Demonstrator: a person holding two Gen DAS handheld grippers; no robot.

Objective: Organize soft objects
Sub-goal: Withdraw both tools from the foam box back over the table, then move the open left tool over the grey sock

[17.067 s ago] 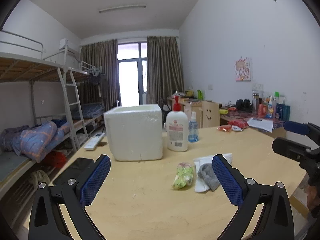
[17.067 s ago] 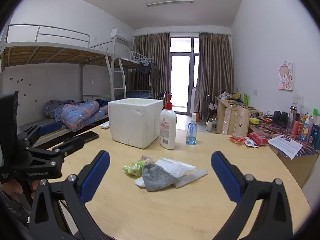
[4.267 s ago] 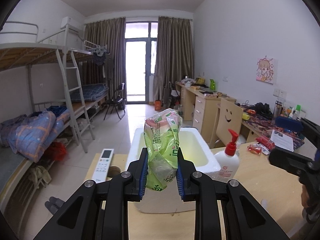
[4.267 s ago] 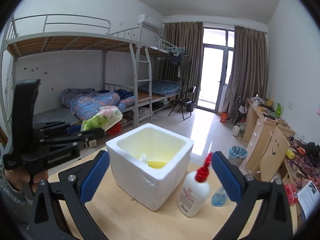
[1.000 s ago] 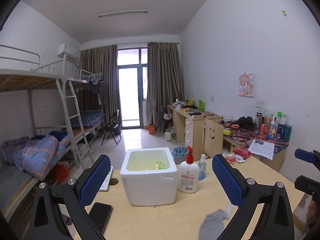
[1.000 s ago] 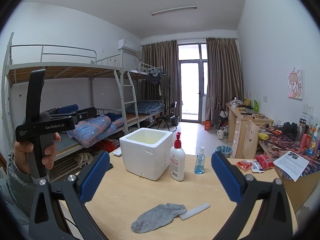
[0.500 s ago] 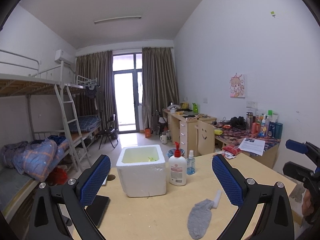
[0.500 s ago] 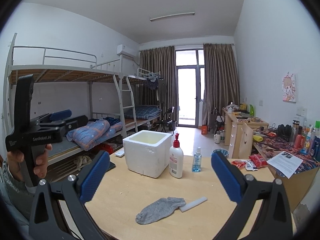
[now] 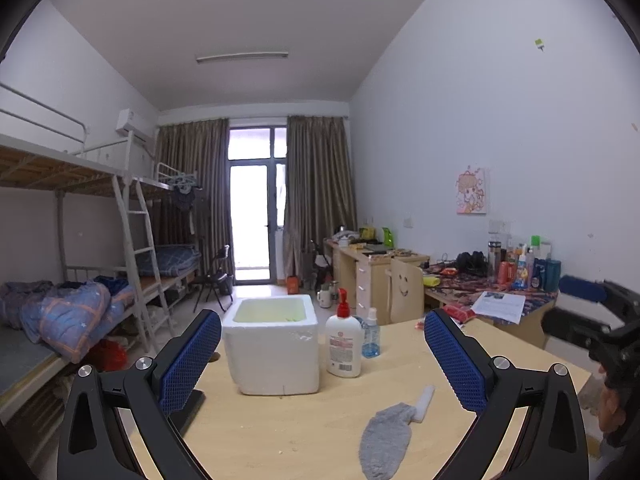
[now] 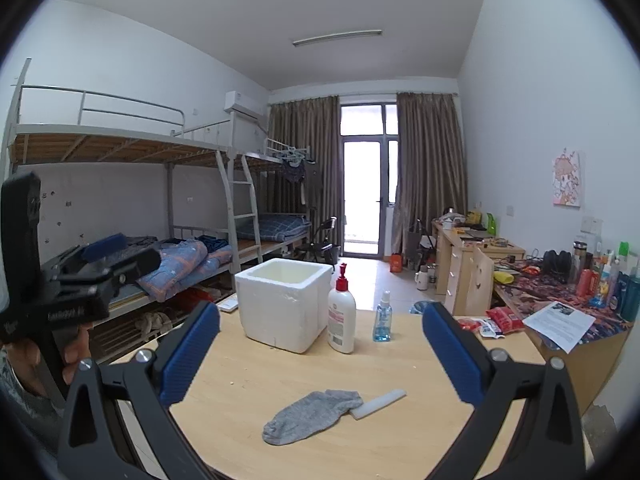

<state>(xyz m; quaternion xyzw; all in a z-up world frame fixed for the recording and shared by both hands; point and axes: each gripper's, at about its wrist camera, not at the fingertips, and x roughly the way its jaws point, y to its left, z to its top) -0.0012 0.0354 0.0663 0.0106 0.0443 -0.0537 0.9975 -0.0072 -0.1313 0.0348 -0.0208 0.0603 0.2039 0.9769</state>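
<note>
Right wrist: one grey sock (image 10: 314, 410), one foam box (image 10: 284, 304), two bottles (image 10: 341, 314)

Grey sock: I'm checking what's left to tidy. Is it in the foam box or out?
Out: the grey sock lies flat on the table, apart from the foam box.

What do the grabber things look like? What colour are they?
Each gripper has black, triangle-shaped arms with cut-out holes and silver bolts. The left gripper and right gripper have jaws with bumpy blue pads. Seen from the side, the left one has white lettering on black, and a bare hand holds it.
</note>
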